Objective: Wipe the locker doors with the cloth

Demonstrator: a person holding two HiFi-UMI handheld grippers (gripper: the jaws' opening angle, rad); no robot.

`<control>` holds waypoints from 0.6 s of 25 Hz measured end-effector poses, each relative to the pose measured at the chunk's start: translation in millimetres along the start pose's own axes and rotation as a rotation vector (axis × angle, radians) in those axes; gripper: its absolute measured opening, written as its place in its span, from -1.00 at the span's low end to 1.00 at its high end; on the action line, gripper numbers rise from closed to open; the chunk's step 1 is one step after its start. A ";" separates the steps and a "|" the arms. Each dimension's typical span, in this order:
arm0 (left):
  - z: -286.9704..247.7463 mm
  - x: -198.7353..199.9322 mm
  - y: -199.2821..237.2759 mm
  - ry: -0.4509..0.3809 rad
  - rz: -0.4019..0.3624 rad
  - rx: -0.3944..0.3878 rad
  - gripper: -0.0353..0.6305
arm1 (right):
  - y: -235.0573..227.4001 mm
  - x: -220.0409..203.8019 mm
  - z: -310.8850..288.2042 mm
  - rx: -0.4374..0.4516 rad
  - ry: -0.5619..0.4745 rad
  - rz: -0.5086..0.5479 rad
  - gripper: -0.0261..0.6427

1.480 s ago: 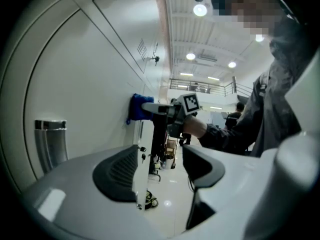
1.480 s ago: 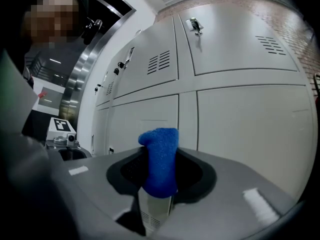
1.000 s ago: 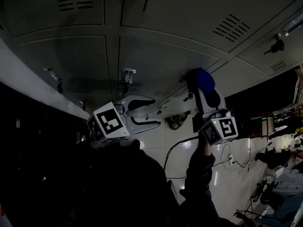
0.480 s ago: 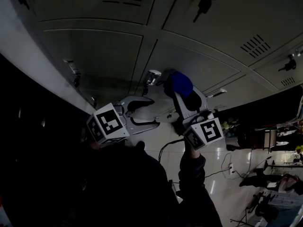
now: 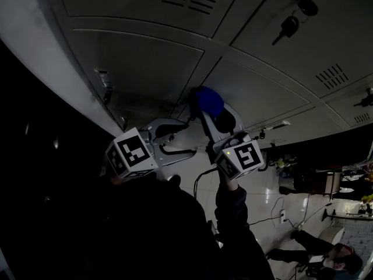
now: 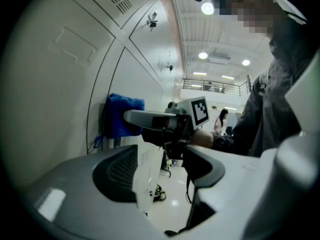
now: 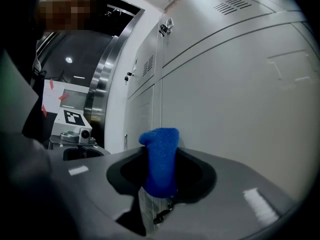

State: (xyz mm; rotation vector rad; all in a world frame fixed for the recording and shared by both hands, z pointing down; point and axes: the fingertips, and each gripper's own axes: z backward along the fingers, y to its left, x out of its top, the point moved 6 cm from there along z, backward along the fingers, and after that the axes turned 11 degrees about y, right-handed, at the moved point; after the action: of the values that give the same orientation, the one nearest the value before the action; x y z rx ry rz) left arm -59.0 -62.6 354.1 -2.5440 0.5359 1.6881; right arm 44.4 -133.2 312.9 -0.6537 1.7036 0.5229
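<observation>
A blue cloth (image 5: 207, 100) is pressed on a grey locker door (image 5: 145, 63) near the seam between two doors. My right gripper (image 5: 213, 111) is shut on it; the cloth (image 7: 160, 161) sticks up between its jaws, with the door (image 7: 240, 94) right behind. In the left gripper view the cloth (image 6: 122, 116) lies flat against the door (image 6: 65, 84). My left gripper (image 5: 189, 137) hangs just below and left of the cloth, off the door. Its jaws stand apart with nothing between them (image 6: 160, 179).
Keys (image 5: 288, 25) hang in locks on the upper right doors, and a latch (image 5: 105, 77) juts out at the left door's edge. A dark gap runs along the left. Cables (image 5: 204, 177) lie on the shiny floor below. A person (image 6: 220, 121) stands far off.
My right gripper has slid the cloth leftward along the locker doors, toward the left gripper. The head view has swung too. The left gripper has stayed put and open.
</observation>
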 end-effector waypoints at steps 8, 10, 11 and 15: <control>-16.9 7.3 -4.0 0.011 -0.010 -0.028 -0.10 | -16.3 -10.0 21.4 -0.039 0.009 -0.017 -0.54; -23.5 10.4 -6.3 0.015 -0.020 -0.040 -0.11 | -24.9 -12.4 29.9 -0.061 0.013 -0.022 -0.54; -27.2 11.9 -7.5 0.016 -0.021 -0.044 -0.10 | -29.5 -14.0 34.6 -0.071 0.016 -0.024 -0.54; -43.9 18.8 -12.8 0.017 -0.034 -0.074 -0.10 | -46.1 -19.3 54.5 -0.108 0.024 -0.033 -0.54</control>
State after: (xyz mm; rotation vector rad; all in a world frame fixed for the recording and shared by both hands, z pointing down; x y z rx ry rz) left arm -9.7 -65.3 353.0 -2.6045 0.4366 1.7085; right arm 117.9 -129.0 319.6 -0.7665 1.6931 0.5889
